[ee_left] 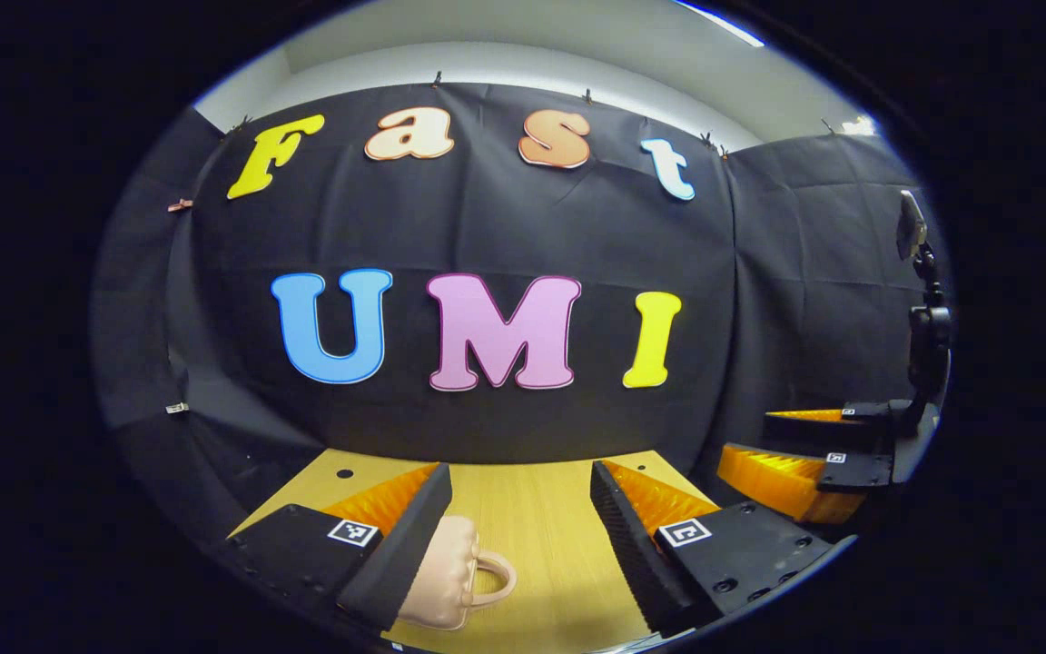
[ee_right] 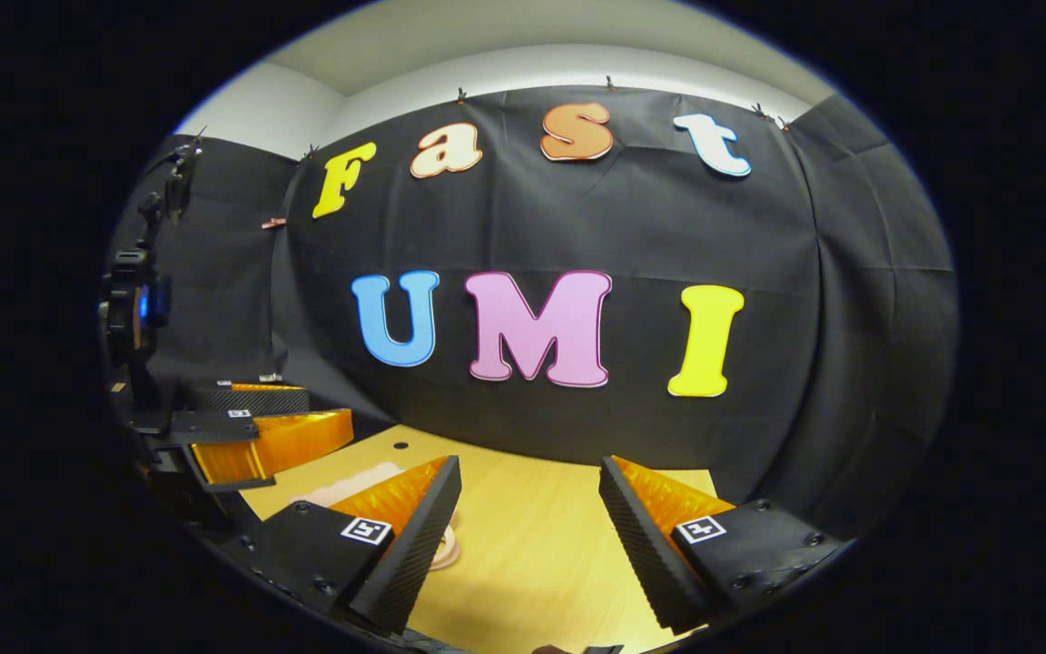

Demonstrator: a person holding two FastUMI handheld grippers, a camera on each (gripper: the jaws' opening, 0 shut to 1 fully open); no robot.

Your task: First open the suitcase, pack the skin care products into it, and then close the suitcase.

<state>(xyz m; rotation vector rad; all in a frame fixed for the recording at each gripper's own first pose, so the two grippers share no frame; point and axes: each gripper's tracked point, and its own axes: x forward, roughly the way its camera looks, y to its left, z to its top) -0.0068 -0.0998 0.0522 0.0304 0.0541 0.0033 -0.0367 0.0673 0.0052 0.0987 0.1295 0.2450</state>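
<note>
The small quilted pale-pink suitcase (ee_left: 446, 572) lies on the light wooden table (ee_left: 541, 527), looped handle toward 3 o'clock, long axis running 12-to-6. Left gripper (ee_left: 523, 545) and right gripper (ee_right: 532, 540) both released, holding nothing.

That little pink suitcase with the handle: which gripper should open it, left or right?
Probably the left gripper. The suitcase lies just by its open fingers. The right gripper, open too, has it off to one side, mostly hidden.

My left tool (ee_left: 520, 536) hangs spread wide above the wooden surface (ee_left: 541, 527), the pink suitcase (ee_left: 446, 572) just beside its left finger.
</note>
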